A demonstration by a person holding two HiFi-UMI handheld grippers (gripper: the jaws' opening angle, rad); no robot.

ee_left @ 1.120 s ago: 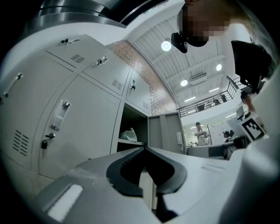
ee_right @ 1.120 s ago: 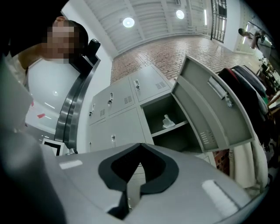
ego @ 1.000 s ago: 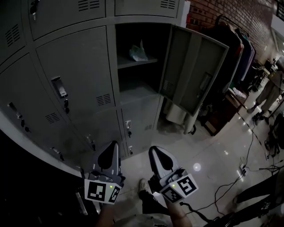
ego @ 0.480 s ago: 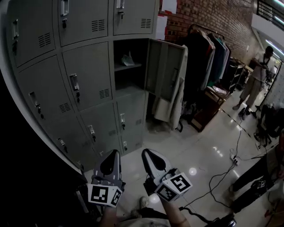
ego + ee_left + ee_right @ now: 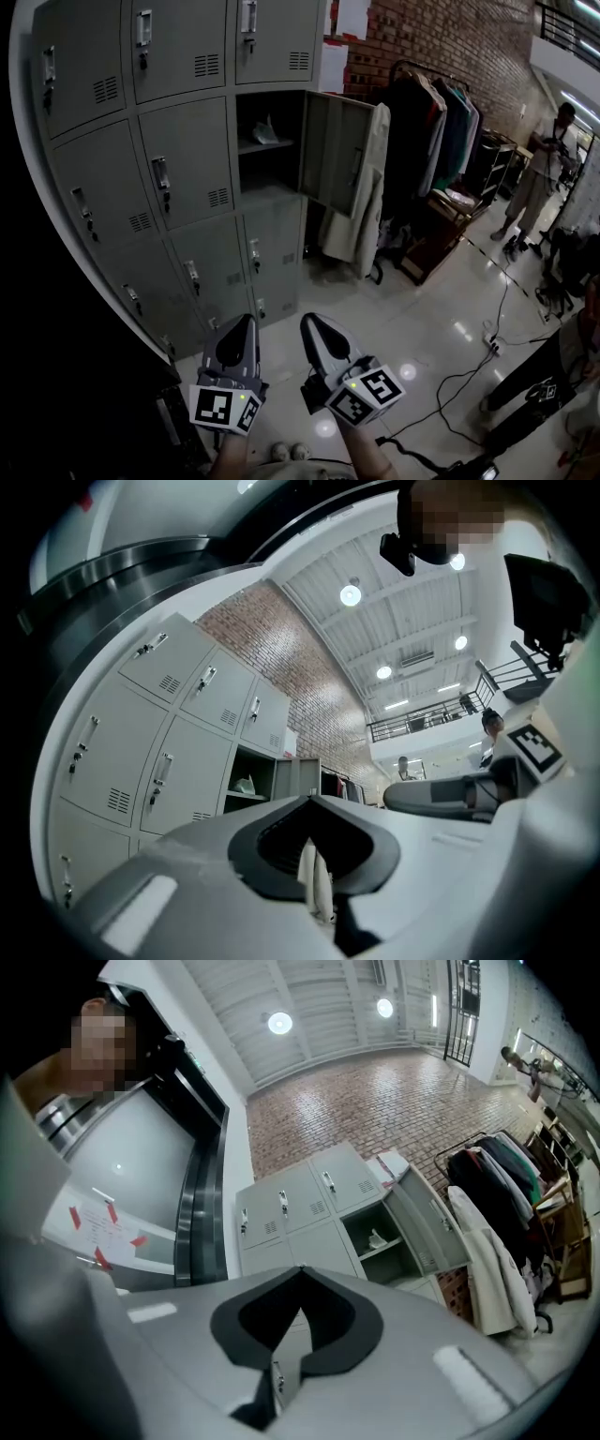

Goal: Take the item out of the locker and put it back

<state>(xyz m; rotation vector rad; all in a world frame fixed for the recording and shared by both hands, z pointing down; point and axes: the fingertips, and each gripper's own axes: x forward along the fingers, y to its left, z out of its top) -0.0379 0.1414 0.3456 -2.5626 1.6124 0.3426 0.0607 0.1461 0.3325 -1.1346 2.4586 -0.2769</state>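
Grey left gripper point(image 5: 244, 322) and right gripper point(image 5: 307, 322) side by side, tips tilted slightly up, well apart from grey metal locker bank point(image 5: 187, 169), both jaw pairs clenched empty, pale crumpled item point(image 5: 265, 132) on shelf inside open locker compartment point(image 5: 274, 192)

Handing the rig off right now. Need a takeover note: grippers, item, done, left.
Left gripper: jaws shut, empty, held low over the floor, well short of the open locker.
Right gripper: shut, empty, beside the left.
Item: pale crumpled bag lies on the locker's upper shelf; door swung wide.
Done: door open. Whether the bag has already been out and back can't be told.
Left: if not, step in, lift the bag out, then set it back on the shelf.
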